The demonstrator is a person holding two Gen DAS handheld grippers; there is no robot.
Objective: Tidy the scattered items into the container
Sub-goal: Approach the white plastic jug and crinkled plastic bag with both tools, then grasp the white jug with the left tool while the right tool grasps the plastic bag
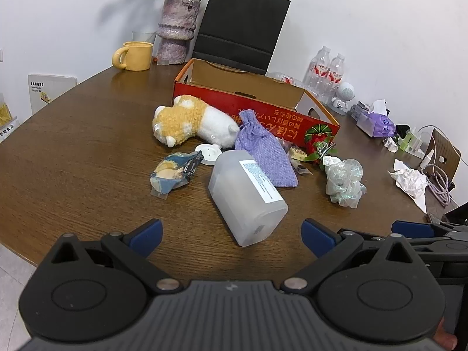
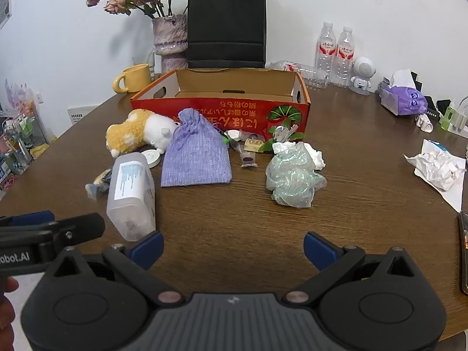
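Blue-padded left tongs (image 1: 232, 235) hover spread wide over the brown desk (image 1: 87, 152), empty, just short of a frosted plastic bottle (image 1: 247, 197) lying on its side. The right tongs (image 2: 233, 247) are likewise spread and empty. Beyond lie a lilac drawstring pouch (image 2: 196, 158), a crumpled plastic bag (image 2: 294, 180) and a plush toy (image 1: 193, 124), all before the open red cardboard box (image 2: 228, 111).
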